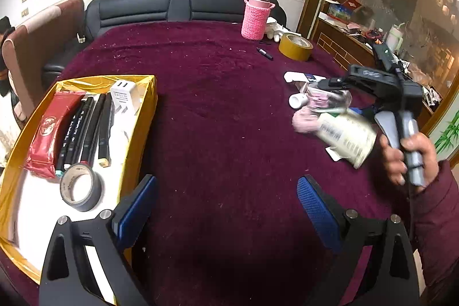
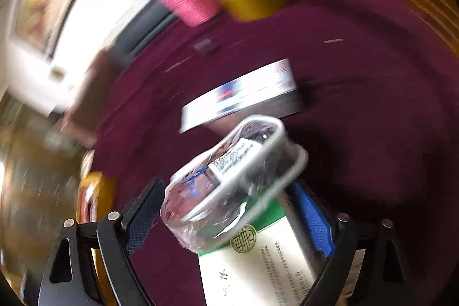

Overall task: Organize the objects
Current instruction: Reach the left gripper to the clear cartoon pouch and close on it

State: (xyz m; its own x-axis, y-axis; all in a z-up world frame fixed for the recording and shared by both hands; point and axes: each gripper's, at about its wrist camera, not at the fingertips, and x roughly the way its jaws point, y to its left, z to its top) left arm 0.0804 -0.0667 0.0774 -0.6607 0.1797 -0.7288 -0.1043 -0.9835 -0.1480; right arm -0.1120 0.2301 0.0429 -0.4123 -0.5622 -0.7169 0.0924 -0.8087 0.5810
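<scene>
Between the right hand-held gripper (image 2: 229, 208) fingers sits a clenched bagged cable (image 2: 229, 177).

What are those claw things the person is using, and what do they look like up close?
Each is a hand-held gripper. The left gripper has two black angular fingers with silver bolts and textured blue pads. The right gripper is built alike, with a grey pistol handle. The right hand is bare, in a maroon sleeve.

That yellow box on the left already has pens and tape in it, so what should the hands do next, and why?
Probably carry the clear bag of white cable over to the yellow box. The bag sits between the right gripper's fingers, though blur hides the grip, and the left gripper hangs open and empty beside the box.
</scene>
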